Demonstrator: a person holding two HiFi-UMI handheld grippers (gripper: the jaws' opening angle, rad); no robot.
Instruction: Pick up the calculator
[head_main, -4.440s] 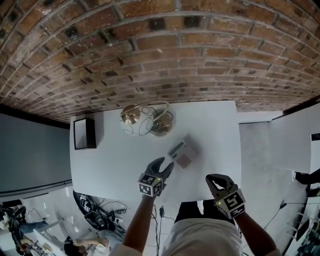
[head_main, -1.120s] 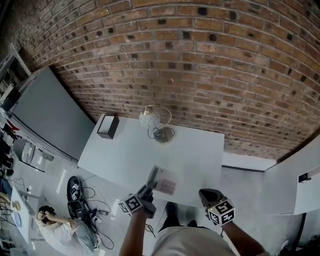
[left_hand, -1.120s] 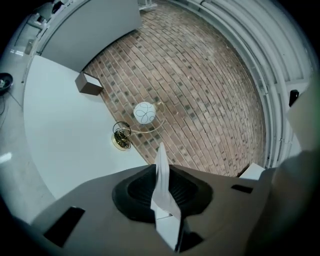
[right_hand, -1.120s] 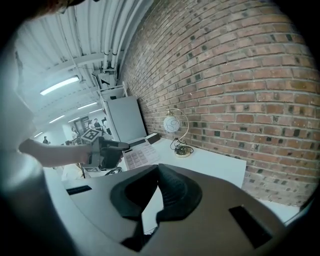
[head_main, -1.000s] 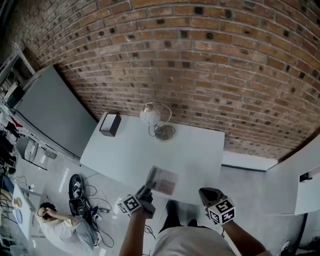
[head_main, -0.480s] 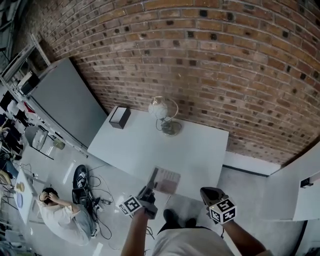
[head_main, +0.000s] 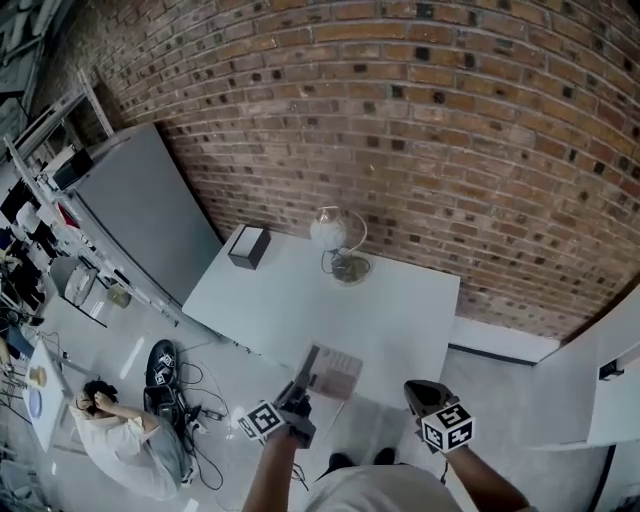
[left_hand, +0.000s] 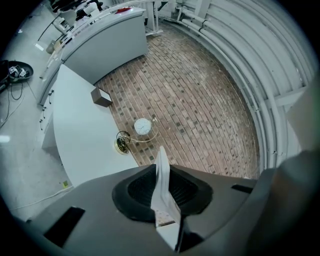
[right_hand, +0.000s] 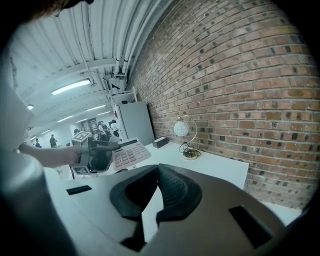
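The calculator (head_main: 331, 372), pale with rows of keys, hangs in the air over the front edge of the white table (head_main: 390, 300). My left gripper (head_main: 300, 394) is shut on its near-left edge. In the left gripper view the calculator (left_hand: 163, 192) stands edge-on, pinched between the two dark pads. In the right gripper view the calculator (right_hand: 130, 152) shows key-side up, held by the left gripper (right_hand: 107, 148). My right gripper (head_main: 419, 390) hovers to the right of it, shut and holding nothing; its jaws (right_hand: 157, 169) touch at the tips.
A small globe-shaped desk ornament on a brass ring stand (head_main: 340, 243) sits at the table's back edge, a black box (head_main: 247, 245) at its back left corner. A brick wall (head_main: 420, 150) rises behind. A grey cabinet (head_main: 140, 215) stands left; a person (head_main: 120, 440) and cables lie on the floor.
The left gripper has carried the calculator up and back from the table, toward the front edge. The right gripper drew back with it. The table now looks farther away.
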